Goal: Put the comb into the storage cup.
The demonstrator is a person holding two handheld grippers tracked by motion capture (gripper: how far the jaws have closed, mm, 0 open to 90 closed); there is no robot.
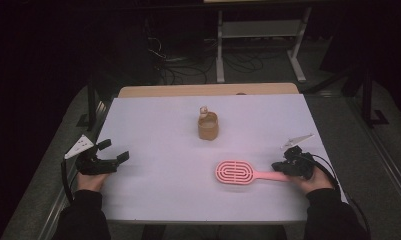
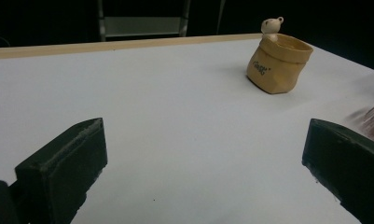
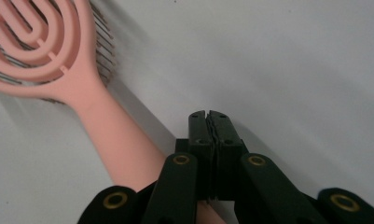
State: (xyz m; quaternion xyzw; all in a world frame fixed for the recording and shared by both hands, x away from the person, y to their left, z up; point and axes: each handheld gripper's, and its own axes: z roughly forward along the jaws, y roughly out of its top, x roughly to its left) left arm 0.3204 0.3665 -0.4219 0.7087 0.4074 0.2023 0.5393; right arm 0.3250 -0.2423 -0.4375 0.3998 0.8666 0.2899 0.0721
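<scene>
A pink hairbrush [image 1: 236, 172] lies flat on the white table [image 1: 163, 130], its handle pointing right. My right gripper [image 1: 277, 166] sits over the end of that handle. In the right gripper view its jaws [image 3: 208, 115] are shut pad to pad with nothing between them, and the hairbrush [image 3: 58, 56] handle runs down beside and under the gripper body. My left gripper [image 1: 114, 151] rests at the table's left edge, open and holding nothing. In its own view the left gripper [image 2: 203, 140] has its jaws wide apart.
A small tan pouch-shaped cup [image 1: 207, 126] with a little bear figure on its rim stands mid-table toward the back, also seen in the left gripper view as the cup [image 2: 279, 63]. The table's wooden far edge [image 1: 208, 90] lies behind it.
</scene>
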